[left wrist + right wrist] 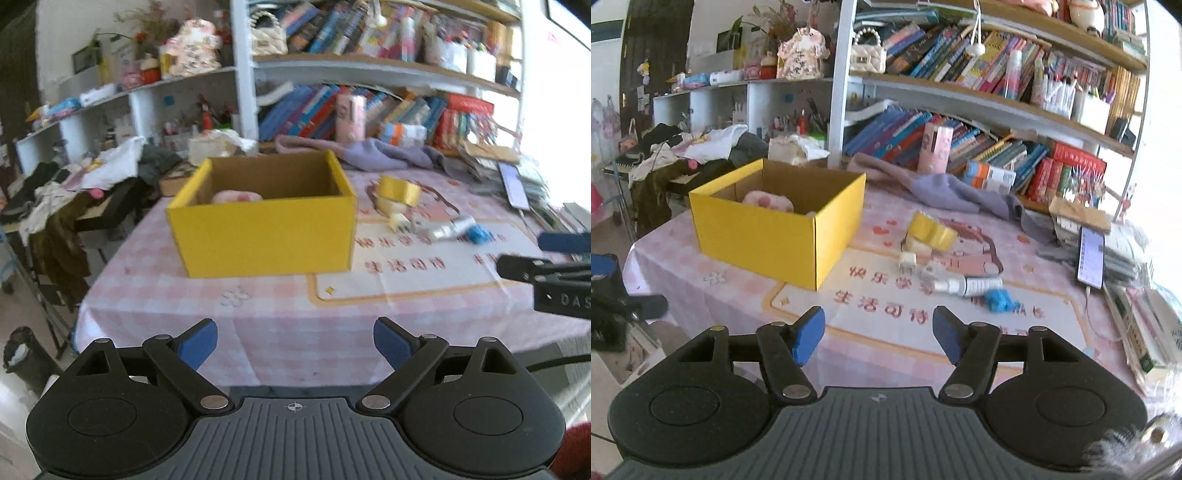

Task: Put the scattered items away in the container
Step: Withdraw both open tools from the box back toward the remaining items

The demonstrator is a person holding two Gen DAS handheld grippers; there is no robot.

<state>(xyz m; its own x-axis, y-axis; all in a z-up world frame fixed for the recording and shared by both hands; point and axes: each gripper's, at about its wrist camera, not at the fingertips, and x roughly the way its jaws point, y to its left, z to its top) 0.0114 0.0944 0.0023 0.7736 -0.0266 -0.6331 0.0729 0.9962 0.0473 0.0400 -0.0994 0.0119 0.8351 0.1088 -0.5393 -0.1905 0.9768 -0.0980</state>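
Right claw [879, 334]: hanging empty over the near part of the bench, jaws standing apart with nothing between the blue pads [809, 334]; pointing toward the loose pile.
Left claw [295, 345]: gaping wide and empty, low over the near edge of the bench, facing the box.
Box [768, 236]: sitting on the left of the bench, yellow cardboard, open on top; a pink plush [768, 201] is already lying inside. Stiff walls, probably light, so a shove could be sliding it.
Bottle [967, 285]: lying on its side nearest the right claw, white, with a spray head. Judging it as light, hard, smooth and apt to be rolling; gripping across the round body at mid-length looks safest.
Blue thing [999, 301]: lying just beside the bottle's end; looking soft and crumpled, too blurred for naming. Pinching anywhere on the bulk should be working.
Plugs [907, 263]: small white blocks lying between bottle and tape; seeming hard and light, best taken across flat sides.
Tape [932, 229]: yellow roll resting farthest back in the pile, tilted on something pale. Stiff ring, likely light; clamping one wall through the hole, or across the outside.
Phone [1090, 258]: leaning at the right against a stack, cable attached; fragile, probably no part of the tidying.
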